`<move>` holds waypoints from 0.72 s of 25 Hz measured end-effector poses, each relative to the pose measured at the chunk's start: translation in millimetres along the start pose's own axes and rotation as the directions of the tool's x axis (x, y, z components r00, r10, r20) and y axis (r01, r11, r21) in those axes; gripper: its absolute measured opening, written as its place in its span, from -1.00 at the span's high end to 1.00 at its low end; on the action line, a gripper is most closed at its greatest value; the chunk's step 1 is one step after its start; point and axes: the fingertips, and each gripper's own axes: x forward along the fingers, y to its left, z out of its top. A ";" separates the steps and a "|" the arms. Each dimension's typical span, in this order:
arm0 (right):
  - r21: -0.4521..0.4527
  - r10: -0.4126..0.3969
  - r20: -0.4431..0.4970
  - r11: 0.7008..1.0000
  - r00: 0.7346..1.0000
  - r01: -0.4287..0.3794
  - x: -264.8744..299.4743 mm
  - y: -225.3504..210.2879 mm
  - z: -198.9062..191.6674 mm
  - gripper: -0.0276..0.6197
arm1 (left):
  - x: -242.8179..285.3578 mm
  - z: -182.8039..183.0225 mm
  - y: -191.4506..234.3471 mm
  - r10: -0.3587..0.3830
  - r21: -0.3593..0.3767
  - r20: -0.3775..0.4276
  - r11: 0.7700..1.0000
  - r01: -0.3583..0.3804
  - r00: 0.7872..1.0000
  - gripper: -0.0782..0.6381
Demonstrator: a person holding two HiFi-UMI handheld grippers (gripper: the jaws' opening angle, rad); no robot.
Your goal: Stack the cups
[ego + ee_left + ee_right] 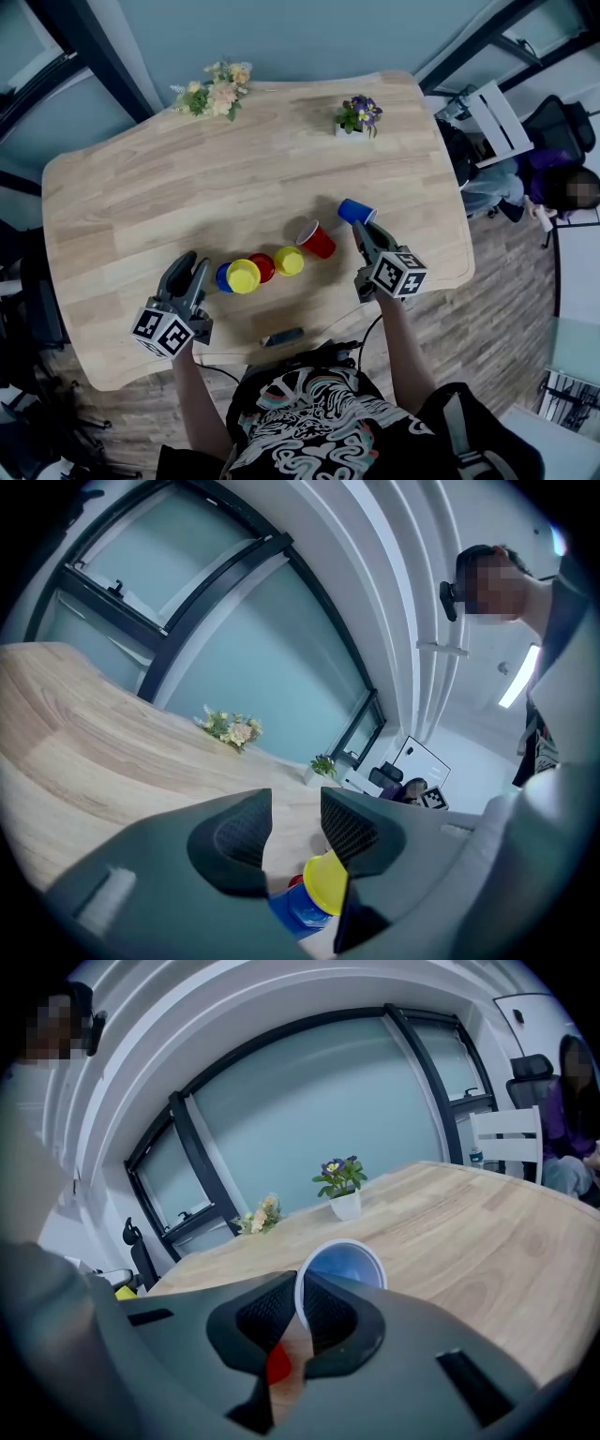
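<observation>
Several cups stand in a row on the wooden table (141, 197): a blue cup (223, 277), a yellow cup (244, 276), a red cup (262, 267) and a second yellow cup (289, 261). Another red cup (316, 239) lies tilted just right of them. My right gripper (364, 228) is shut on the rim of a blue cup (354, 211), which is lifted off the table; its white rim (339, 1265) sits pinched between the pads. My left gripper (192, 272) is open and empty, just left of the row, with the yellow cup (326, 883) and blue cup (295, 909) below its tips.
A flower bouquet (216, 94) lies at the table's far left and a small potted plant (358, 114) at the far right. A dark flat object (281, 337) rests near the front edge. A white chair (492, 112) and a seated person (562, 187) are beyond the right edge.
</observation>
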 end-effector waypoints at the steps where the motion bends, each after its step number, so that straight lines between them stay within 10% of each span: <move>1: 0.008 0.009 0.013 1.000 1.000 -0.009 -1.2 3.4 3.7 0.83 | 0.0 1.8 -1.1 -0.003 0.001 0.007 1.000 0.003 1.000 0.36; 18: 0.153 0.238 0.194 0.951 0.952 -0.269 -34.8 90.6 43.7 0.83 | -24.9 27.8 -37.1 -0.046 0.026 0.116 0.999 0.043 0.992 0.36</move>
